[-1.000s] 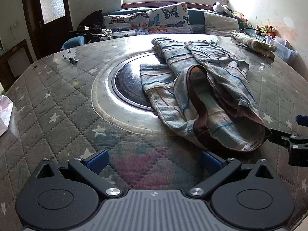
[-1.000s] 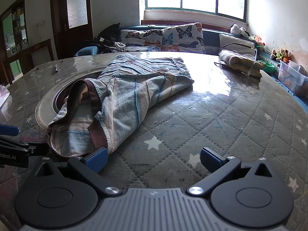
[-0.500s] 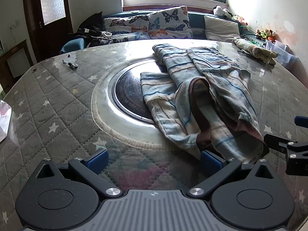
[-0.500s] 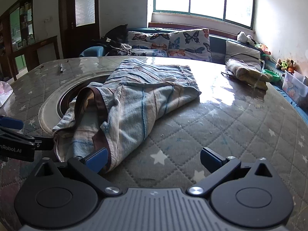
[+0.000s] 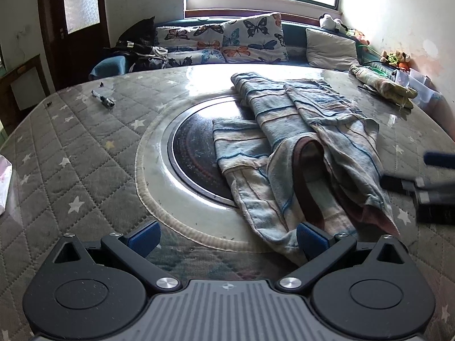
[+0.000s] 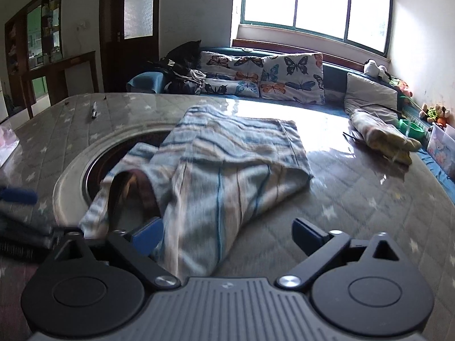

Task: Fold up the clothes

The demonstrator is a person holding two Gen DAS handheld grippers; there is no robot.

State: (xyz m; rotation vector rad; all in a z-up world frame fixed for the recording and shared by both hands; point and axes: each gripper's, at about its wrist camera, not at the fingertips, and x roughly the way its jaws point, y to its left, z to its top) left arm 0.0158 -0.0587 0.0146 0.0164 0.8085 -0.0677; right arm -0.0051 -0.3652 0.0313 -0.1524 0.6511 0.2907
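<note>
Striped shorts (image 5: 295,147) lie rumpled across the round table (image 5: 85,147), waistband gaping at the near edge, one leg doubled over. Left gripper (image 5: 227,234) and right gripper (image 6: 227,234) both spread wide, holding nothing, flanking the waistband. Judged: reaching to grasp; next needs both waistband corners pinched. Clear bin (image 6: 443,145) far right, contents unclear
</note>
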